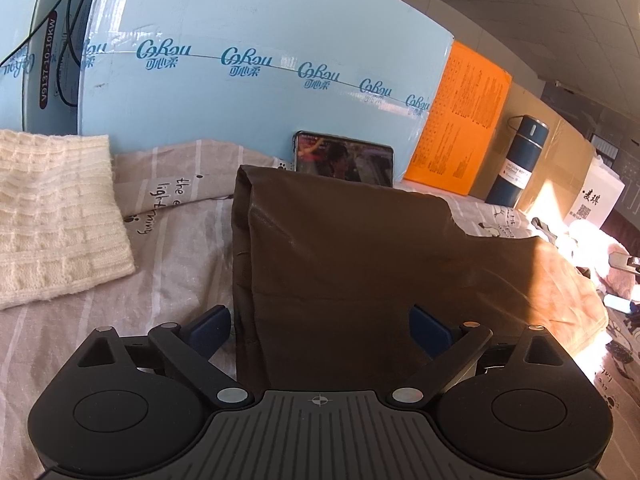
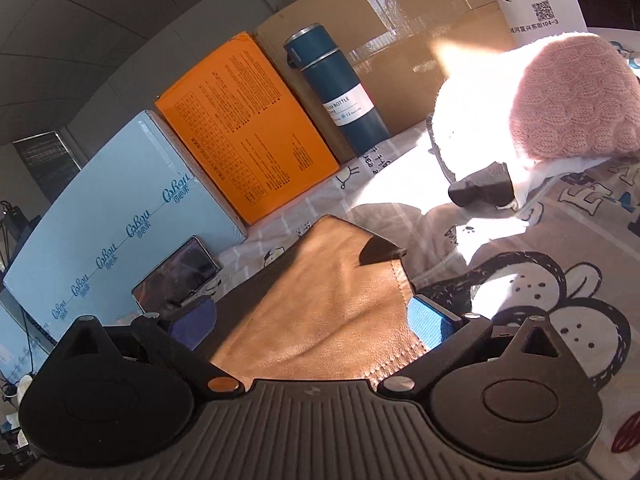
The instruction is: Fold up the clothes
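A folded brown garment (image 1: 340, 264) lies flat on the printed bedsheet (image 1: 180, 280). In the left wrist view its near edge sits between the wide-apart blue pads (image 1: 210, 330) of my left gripper (image 1: 320, 330), which is open and does not pinch it. The right wrist view shows the same brown garment (image 2: 332, 300), sunlit tan, with its near corner between the spread fingers of my right gripper (image 2: 310, 328), which is also open. The right blue pad (image 2: 426, 326) stands beside the garment's stitched edge. A folded cream knit (image 1: 56, 220) rests at the left.
A phone (image 1: 344, 158) leans on a light blue carton (image 1: 240, 80) behind the garment. An orange box (image 2: 244, 132), a dark blue bottle (image 2: 340, 96) and a cardboard box (image 2: 420, 40) line the back. A pink knit (image 2: 572, 100) tops a white pile at the right.
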Demonstrator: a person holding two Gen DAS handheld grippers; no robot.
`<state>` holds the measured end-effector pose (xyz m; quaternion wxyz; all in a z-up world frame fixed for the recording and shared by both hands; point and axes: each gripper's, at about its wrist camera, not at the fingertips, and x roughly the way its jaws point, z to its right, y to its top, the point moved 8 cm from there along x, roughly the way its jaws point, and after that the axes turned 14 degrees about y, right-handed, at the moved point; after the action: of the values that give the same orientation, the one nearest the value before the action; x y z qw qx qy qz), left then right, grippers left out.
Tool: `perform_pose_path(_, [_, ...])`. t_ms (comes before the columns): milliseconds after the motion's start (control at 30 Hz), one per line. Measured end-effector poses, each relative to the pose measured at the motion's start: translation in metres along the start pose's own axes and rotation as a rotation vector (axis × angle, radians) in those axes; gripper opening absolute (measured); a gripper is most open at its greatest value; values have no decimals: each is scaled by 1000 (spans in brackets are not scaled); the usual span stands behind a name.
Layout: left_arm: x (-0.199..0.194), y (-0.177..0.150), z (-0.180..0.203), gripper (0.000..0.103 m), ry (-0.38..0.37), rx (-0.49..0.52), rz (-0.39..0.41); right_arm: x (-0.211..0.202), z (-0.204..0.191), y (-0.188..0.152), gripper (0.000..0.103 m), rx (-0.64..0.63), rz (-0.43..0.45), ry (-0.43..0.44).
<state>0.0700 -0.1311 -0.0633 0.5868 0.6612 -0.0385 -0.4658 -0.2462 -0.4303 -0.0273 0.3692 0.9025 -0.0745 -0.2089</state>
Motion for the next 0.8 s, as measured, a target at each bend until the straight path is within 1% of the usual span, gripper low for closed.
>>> perform_pose_path(100, [-2,-1,3,98,4,12,4,-8,8,-12,103,72,-40,-82])
perform_pose_path(200, [-2,-2,3,99,6,16,-2,-15,18,-20,103,179,-54,-100])
perform_pose_path(367, [1,-5,2,99,8,17,-17,-11,22,-27,103,307,-65,2])
perform_pose_path(600, [3,-7,4,100,10,32,-23,12,22,-19,103,290,-38,4])
perform_pose_path(767, [3,-8,5,101,7,34,-25,27,24,-8,103,288,16,10])
perform_pose_path(800, [3,-8,5,101,7,33,-26,28,25,-7,101,285,35,13])
